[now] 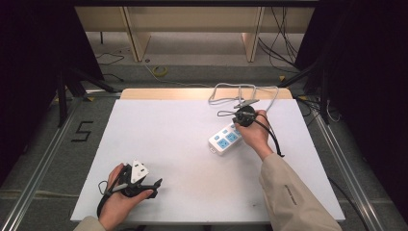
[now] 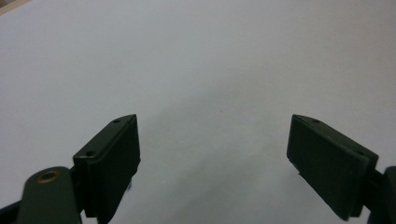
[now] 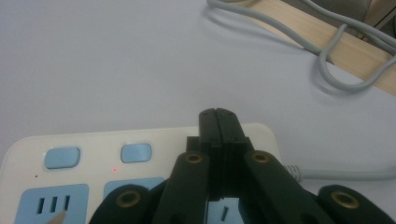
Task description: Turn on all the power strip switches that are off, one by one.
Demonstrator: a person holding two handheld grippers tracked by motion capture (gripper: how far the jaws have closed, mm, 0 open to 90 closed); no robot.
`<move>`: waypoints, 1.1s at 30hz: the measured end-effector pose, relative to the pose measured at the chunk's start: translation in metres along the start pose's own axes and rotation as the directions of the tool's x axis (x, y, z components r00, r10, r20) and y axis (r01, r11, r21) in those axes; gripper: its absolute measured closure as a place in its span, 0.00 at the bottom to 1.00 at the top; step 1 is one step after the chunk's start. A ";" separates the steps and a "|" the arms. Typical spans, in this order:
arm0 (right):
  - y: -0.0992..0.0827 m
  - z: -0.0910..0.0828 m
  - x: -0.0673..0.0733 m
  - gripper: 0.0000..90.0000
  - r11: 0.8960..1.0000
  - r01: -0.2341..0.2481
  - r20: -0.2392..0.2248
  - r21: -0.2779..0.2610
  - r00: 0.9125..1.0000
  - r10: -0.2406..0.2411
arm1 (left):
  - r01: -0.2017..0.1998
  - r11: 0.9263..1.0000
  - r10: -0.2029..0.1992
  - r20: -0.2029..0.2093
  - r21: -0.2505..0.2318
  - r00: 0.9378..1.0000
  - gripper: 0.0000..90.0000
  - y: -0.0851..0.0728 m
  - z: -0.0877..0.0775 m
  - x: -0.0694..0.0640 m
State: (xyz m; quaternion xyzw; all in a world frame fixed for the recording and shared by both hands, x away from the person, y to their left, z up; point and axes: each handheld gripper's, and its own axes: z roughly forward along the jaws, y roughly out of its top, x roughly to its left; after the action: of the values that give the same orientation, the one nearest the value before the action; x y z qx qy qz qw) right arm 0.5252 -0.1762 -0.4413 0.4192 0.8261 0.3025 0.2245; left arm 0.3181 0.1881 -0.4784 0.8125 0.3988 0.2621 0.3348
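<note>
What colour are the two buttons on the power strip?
Light blue, on the cream-white power strip; the buttons show best in the right gripper view.

Power strip [image 1: 226, 138] and grey cord [image 1: 240, 94] crowd the table's [image 1: 168, 144] far right.

The left tongs [image 2: 212, 163] stood with both black jaws spread wide apart, nothing between them, above the plain white bench [image 2: 201, 60] surface.
</note>
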 end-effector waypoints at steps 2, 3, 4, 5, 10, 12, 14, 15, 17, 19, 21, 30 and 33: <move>0.000 0.003 0.000 1.00 1.000 -0.004 -0.003 0.009 1.000 0.004 | 0.000 1.000 0.000 0.001 0.002 1.000 0.19 0.000 0.000 0.000; 0.000 0.003 0.000 1.00 1.000 -0.004 -0.003 0.009 1.000 0.004 | 0.000 1.000 0.000 0.001 0.002 1.000 0.19 0.000 0.000 0.000; 0.000 0.004 -0.001 1.00 1.000 -0.002 -0.003 0.012 1.000 0.003 | 0.001 1.000 -0.001 0.000 0.001 1.000 0.19 0.000 0.000 0.000; -0.001 0.005 -0.001 1.00 1.000 -0.003 -0.004 0.017 1.000 0.003 | 0.001 1.000 -0.001 0.000 0.001 1.000 0.19 0.000 0.000 0.000; -0.001 0.009 -0.001 1.00 1.000 -0.007 -0.010 0.027 1.000 0.007 | -0.003 1.000 0.003 0.004 0.006 1.000 0.19 0.000 0.000 0.000; -0.001 0.010 -0.001 1.00 0.999 -0.009 -0.013 0.031 1.000 0.009 | 0.002 1.000 -0.002 0.004 0.001 1.000 0.19 0.000 0.000 0.000; -0.001 0.011 -0.001 1.00 0.999 -0.011 -0.015 0.034 1.000 0.011 | -0.001 1.000 0.001 0.004 0.004 1.000 0.19 0.000 0.000 0.000; 0.000 0.011 0.000 1.00 0.999 -0.012 -0.016 0.034 1.000 0.013 | -0.001 1.000 0.001 0.005 0.004 1.000 0.19 0.000 0.000 0.000; 0.000 0.012 0.000 1.00 0.999 -0.009 -0.018 0.035 1.000 0.010 | -0.005 1.000 0.005 0.005 0.006 1.000 0.19 0.000 0.000 0.000; 0.002 0.013 0.001 1.00 0.999 -0.004 -0.023 0.041 1.000 0.005 | 0.001 1.000 -0.001 0.004 0.001 1.000 0.19 0.000 0.000 0.000; 0.003 0.014 0.002 1.00 0.999 -0.003 -0.025 0.045 1.000 0.004 | -0.005 1.000 0.005 0.005 0.005 1.000 0.19 0.000 0.000 0.000; 0.003 0.015 0.001 1.00 0.998 -0.021 -0.024 0.064 0.999 0.022 | -0.002 1.000 0.002 0.005 0.003 1.000 0.19 0.000 0.000 0.000; 0.004 0.015 0.000 1.00 0.997 -0.021 -0.023 0.069 0.999 0.022 | -0.005 1.000 0.005 0.006 0.003 1.000 0.19 0.000 0.000 0.000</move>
State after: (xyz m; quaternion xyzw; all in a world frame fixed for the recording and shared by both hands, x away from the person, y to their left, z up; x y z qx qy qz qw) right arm 0.5368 -0.1701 -0.4490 0.4318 0.8341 0.2814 0.1967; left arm 0.3178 0.1880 -0.4780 0.8148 0.3962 0.2601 0.3339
